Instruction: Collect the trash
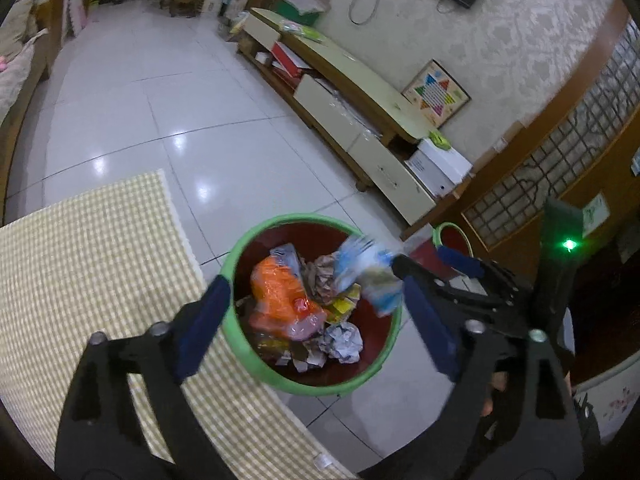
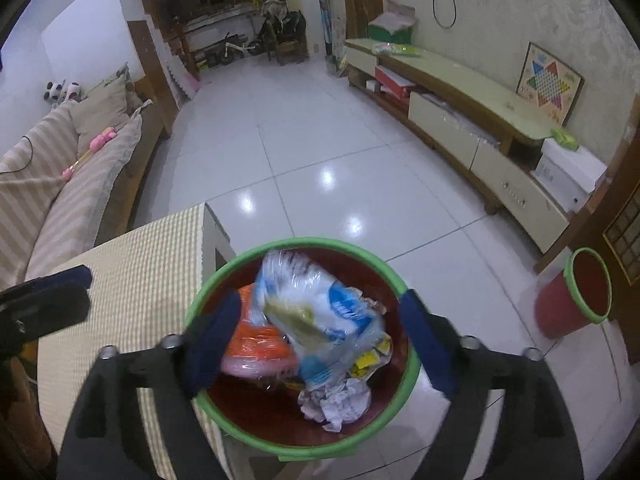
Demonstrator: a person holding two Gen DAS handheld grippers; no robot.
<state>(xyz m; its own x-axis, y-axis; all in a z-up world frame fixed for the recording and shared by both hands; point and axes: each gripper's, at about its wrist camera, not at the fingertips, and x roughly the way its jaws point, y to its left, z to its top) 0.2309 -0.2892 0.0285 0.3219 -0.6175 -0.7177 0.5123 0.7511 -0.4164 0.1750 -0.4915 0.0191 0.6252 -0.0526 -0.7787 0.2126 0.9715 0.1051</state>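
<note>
A blue-and-white plastic wrapper [image 2: 316,312], blurred, is over the mouth of the red bin with a green rim [image 2: 288,245], above an orange bag [image 1: 280,300] and crumpled paper [image 1: 343,342]. It lies between the spread fingers of the right gripper [image 2: 320,340], touching neither pad. The left gripper [image 1: 320,316] also stands wide open over the bin, holding nothing. The bin sits on white tiles beside a checked table [image 1: 80,248]; a second red bin [image 2: 576,292] stands well apart.
</note>
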